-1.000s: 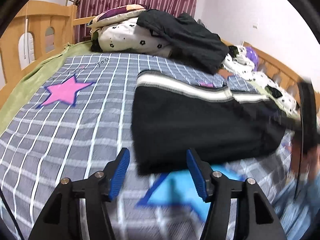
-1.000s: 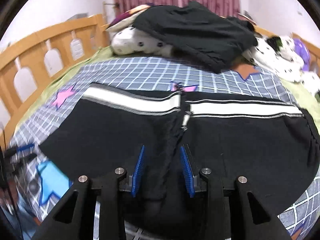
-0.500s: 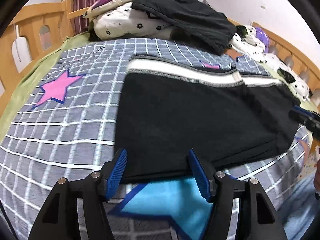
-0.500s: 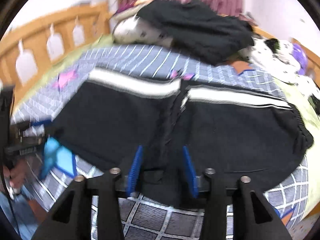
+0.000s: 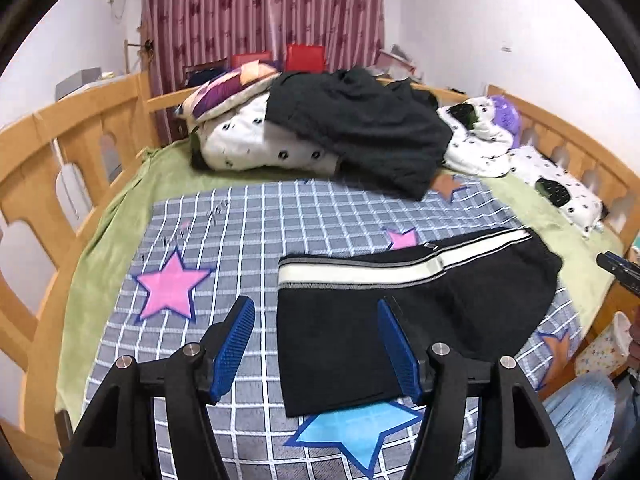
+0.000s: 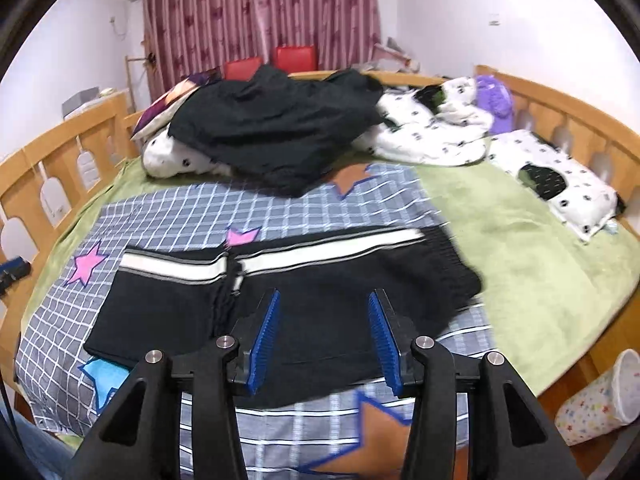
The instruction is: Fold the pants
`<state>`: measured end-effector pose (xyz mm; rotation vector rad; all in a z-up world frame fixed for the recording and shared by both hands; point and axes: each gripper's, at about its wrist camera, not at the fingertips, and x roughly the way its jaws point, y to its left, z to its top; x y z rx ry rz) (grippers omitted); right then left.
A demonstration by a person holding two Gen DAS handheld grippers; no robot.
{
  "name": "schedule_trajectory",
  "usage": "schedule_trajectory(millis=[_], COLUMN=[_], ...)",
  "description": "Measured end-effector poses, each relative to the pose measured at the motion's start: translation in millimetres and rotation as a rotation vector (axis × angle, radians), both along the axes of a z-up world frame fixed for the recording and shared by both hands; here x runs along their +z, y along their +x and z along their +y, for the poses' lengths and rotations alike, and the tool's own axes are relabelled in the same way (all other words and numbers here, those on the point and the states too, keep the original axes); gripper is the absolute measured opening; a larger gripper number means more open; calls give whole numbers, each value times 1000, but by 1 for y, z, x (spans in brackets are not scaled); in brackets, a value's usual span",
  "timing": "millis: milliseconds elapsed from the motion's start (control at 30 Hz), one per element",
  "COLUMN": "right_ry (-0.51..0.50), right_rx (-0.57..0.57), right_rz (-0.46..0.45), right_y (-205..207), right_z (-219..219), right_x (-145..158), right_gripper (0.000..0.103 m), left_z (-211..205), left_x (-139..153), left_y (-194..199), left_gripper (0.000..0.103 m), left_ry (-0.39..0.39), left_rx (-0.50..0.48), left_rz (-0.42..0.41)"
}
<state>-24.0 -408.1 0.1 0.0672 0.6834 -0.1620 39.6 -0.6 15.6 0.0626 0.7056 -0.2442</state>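
The pants (image 6: 280, 300) lie folded on the checked bedspread (image 5: 248, 232), both grippers lifted clear. The left gripper (image 5: 316, 346) stands wide and empty; the right gripper (image 6: 324, 336), whose jaws have just been opening, holds nothing. Risk: the loose, uneven right edge could bunch or spring open if regripped off-centre.

Left hand-held gripper (image 5: 316, 344) black-framed, ribbed blue pads, silver screws, right hand-held gripper (image 6: 324, 334) alike

Checked star blanket (image 5: 248, 216) on wooden bed (image 5: 80, 120); black clothes heap (image 6: 272, 128); paper cup (image 6: 600, 396).
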Motion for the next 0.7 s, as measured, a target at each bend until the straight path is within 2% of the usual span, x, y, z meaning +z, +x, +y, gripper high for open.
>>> schedule_trajectory(millis=[67, 167, 267, 400, 533, 700], right_ry=[-7, 16, 35, 74, 134, 240], right_rx=[-13, -25, -45, -92, -146, -214], right_rz=[-10, -36, -33, 46, 121, 156], right_y=[-4, -7, -2, 17, 43, 76], right_z=[-11, -27, -46, -69, -100, -136], right_x=[10, 21, 11, -39, -101, -163], right_gripper=[57, 68, 71, 71, 71, 71], left_z=[2, 3, 7, 9, 14, 19], left_x=[12, 16, -4, -56, -129, -195], left_y=[5, 17, 42, 77, 111, 140], left_gripper=[62, 64, 68, 68, 67, 66], left_ry=[16, 25, -43, -102, -189, -206], left_rx=[-13, -28, -31, -23, -32, -38], left_rz=[-15, -31, -5, 43, 178, 277])
